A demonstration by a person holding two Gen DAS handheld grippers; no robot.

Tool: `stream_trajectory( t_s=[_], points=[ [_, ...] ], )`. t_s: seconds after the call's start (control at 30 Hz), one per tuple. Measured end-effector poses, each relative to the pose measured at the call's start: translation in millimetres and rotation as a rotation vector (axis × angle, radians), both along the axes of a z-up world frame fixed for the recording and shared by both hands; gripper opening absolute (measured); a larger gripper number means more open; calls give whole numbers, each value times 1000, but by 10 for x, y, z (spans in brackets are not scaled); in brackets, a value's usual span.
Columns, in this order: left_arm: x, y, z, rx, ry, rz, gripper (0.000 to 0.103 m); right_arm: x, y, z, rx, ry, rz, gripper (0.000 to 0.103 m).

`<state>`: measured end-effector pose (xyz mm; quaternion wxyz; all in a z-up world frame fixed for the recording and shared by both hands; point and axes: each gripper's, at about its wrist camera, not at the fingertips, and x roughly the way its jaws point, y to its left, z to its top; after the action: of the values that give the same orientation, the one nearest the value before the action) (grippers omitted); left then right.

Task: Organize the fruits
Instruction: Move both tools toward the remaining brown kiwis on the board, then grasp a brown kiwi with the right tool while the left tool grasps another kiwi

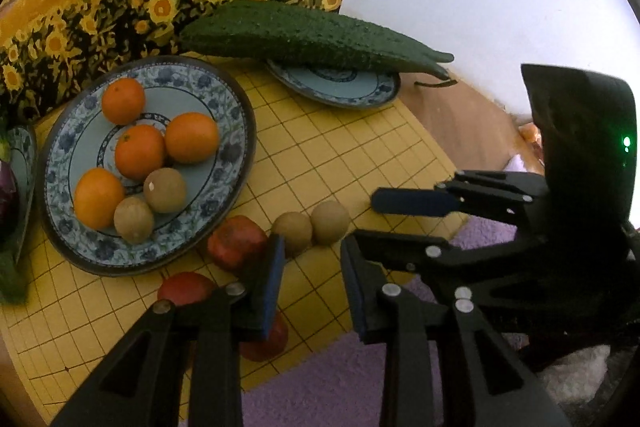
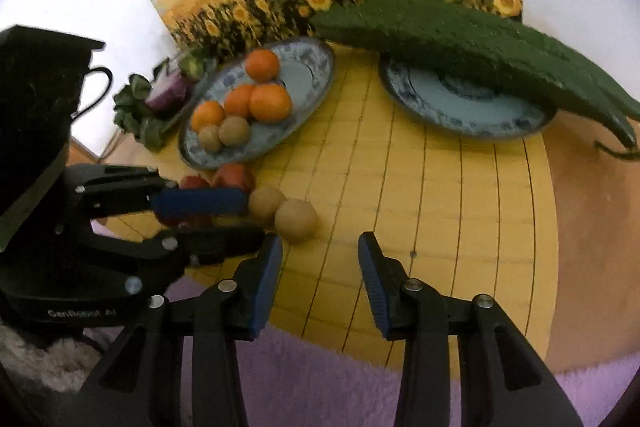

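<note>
Both grippers hang over the near edge of the yellow board [image 2: 440, 227]. The left gripper [image 1: 312, 267] and right gripper [image 2: 320, 267] each stand parted with nothing between the fingers. Just beyond lie two brown fruits [image 2: 296, 219] beside red fruits [image 1: 236, 241]. Farther along the board sits the plate [image 1: 236, 115] of oranges [image 1: 140, 151], and farthest the big green gourd [image 2: 460, 39].
</note>
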<state>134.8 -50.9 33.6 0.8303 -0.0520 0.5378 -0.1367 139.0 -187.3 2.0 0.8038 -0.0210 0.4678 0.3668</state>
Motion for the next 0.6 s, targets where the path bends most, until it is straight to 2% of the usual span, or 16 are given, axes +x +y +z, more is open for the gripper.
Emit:
stream_trajectory(
  t_s=[0.27,0.3,0.33,0.37,0.5,0.6],
  points=[
    [-24,46,34,21,33,37,35,54,67,-25,84,-27,80,41],
    [-30,48,34,23,35,39,35,50,78,-26,84,-30,83,36],
    [-36,51,34,27,35,40,35,55,90,-33,86,-24,86,26],
    [-50,52,35,33,34,41,35,71,98,-50,90,-5,90,26],
    [-36,41,9,37,30,42,36,80,-2,-41,112,17,66,26],
    [40,-1,-27,64,15,54,36,92,-158,-2,142,27,6,26]
  ],
)
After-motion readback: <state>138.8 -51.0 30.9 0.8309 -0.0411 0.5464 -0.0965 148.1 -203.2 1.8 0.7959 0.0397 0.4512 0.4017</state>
